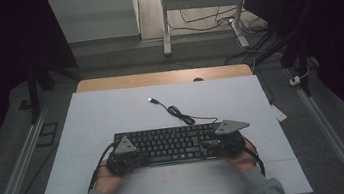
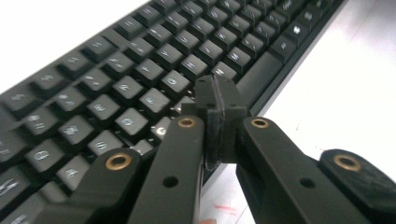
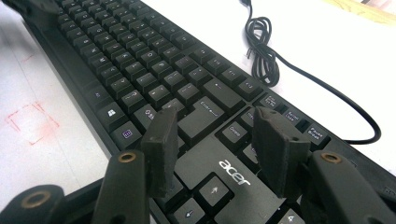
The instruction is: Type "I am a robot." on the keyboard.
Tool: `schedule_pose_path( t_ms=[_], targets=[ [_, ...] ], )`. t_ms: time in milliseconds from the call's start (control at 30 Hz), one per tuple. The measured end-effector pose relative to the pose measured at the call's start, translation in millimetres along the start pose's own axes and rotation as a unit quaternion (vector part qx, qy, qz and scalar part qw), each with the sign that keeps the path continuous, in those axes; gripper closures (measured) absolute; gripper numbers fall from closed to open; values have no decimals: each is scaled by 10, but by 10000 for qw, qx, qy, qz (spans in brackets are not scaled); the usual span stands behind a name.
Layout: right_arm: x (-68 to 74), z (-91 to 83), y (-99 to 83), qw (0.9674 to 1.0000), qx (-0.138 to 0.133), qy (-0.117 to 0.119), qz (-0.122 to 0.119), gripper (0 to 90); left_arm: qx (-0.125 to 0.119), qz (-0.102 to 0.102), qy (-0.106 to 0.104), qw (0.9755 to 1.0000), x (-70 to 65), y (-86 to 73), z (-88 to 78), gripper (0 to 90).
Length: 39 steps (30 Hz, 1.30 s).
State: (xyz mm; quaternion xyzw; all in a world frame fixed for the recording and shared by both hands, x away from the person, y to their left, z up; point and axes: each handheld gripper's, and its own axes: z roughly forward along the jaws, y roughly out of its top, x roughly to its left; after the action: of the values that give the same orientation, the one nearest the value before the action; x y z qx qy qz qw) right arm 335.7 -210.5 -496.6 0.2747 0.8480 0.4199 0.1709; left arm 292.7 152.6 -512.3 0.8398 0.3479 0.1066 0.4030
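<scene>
The keyboard (image 1: 168, 144) lies near the table's near edge; the left gripper (image 2: 215, 100), jaws together, seems to be poking a key, while the right gripper (image 3: 217, 140) hangs open over the right end, ready to press next.

Coiled cable (image 1: 178, 111) behind keyboard (image 1: 171, 142); table (image 1: 111, 110) elsewhere open.

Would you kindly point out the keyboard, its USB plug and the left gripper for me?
keyboard (image 1: 171, 142), high view, on the middle rows of keys.
USB plug (image 1: 151, 99), high view, on the cable's free end.
left gripper (image 2: 216, 100), left gripper view, at the closed fingertips.
</scene>
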Motion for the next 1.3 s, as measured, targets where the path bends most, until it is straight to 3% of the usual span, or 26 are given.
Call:
schedule_pose_path(
  t_ms=[167, 300, 467, 700, 1300],
  targets=[
    [-1, -4, 2, 10000, -25, 1, -26, 508, -297, -290, -84, 9991, 104, -11, -128, 758],
    [-7, -8, -2, 10000, -41, 7, 38, 507, -416, -535, 49, 9977, 181, -25, -191, 598],
    [-16, -12, -3, 10000, -43, -6, 28, 507, -436, -692, 232, 9964, 245, -46, -231, 476],
    [-20, -15, -3, 10000, -38, -20, 24, 507, -383, -737, 369, 9959, 309, -68, -270, 421],
    [-19, -5, -4, 10000, -28, -8, 29, 502, -356, -794, 586, 9945, 424, -120, -323, 401]
  ],
)
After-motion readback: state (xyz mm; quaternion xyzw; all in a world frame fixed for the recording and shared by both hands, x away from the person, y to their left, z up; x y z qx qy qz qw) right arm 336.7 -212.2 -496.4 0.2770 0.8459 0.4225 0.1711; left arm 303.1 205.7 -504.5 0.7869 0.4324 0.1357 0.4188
